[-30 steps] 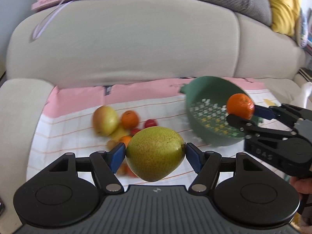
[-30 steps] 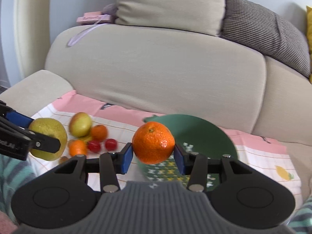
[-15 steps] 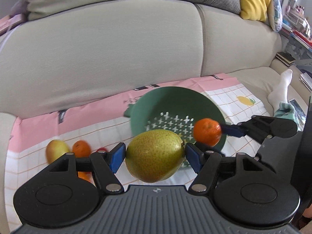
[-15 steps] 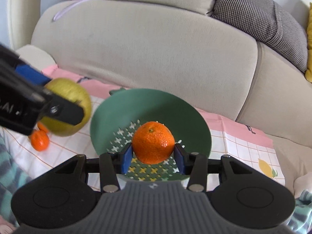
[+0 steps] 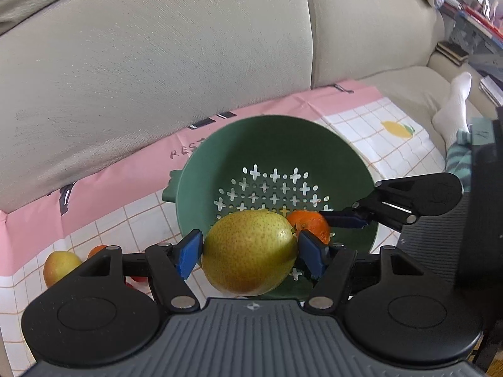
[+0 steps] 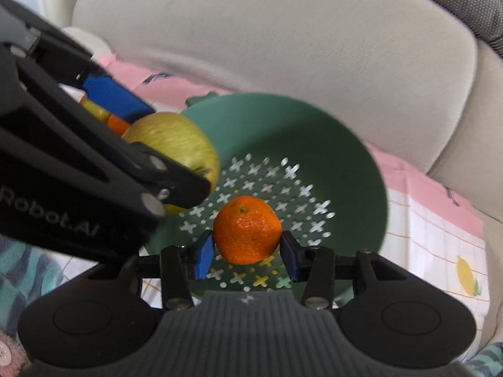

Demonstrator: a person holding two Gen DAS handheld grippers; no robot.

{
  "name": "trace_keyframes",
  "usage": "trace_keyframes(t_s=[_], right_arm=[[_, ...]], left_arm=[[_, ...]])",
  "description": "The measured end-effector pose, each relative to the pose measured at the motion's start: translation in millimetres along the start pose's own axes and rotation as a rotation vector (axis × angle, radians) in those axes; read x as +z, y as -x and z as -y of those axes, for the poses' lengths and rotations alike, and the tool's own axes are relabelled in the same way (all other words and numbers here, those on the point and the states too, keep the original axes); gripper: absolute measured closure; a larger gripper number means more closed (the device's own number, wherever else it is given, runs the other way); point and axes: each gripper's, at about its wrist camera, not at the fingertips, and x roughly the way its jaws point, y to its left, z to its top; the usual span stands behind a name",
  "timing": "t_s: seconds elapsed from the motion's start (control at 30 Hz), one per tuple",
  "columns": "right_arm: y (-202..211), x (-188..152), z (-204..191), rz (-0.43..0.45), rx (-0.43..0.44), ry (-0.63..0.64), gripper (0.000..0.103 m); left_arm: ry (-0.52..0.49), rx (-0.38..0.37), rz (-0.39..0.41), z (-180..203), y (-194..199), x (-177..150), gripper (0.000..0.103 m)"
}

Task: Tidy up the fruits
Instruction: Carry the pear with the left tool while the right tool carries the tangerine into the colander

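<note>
My left gripper (image 5: 250, 253) is shut on a yellow-green pear (image 5: 250, 251) and holds it over the near rim of the green colander (image 5: 220, 154). My right gripper (image 6: 248, 253) is shut on an orange tangerine (image 6: 247, 229), held just above the colander's perforated bottom (image 6: 345, 144). In the left wrist view the tangerine (image 5: 309, 224) sits right behind the pear, with the right gripper coming in from the right. In the right wrist view the pear (image 6: 179, 144) and the left gripper's arm fill the left side.
The colander stands on a pink and white checked cloth (image 5: 371, 125) on a beige sofa (image 5: 157, 47). An apple (image 5: 59, 267) and other small fruits lie on the cloth at far left. A socked foot (image 5: 452, 106) is at right.
Both grippers have moved in over the colander and lower. The pear and the tangerine have come close together. The loose fruits have slid to the left edge of the left wrist view.
</note>
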Motion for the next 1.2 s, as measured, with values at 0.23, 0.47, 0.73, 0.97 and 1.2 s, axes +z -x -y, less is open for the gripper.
trace_keyframes(t_s=[0.23,0.47,0.73,0.97,1.2], right_arm=[[-8,-10,0,-0.083,0.103,-0.062,0.06],[-4,-23,-12,-0.153,0.171,-0.083,0.06],[11,-44,-38,-0.206,0.226,-0.057,0.061],[20,-72,-60,-0.25,0.273,-0.062,0.06],[21,-61,-73,-0.237,0.205,-0.068,0.06]], left_arm=[[-0.072,-0.017,-0.04,7,-9,-9,0.027],[-0.103,-0.023,-0.115,11,-19,-17,0.027],[-0.117,-0.03,-0.194,15,-18,-35,0.029],[-0.089,-0.115,-0.226,19,4,-59,0.058],[-0.066,-0.064,-0.261,18,0,-66,0.057]])
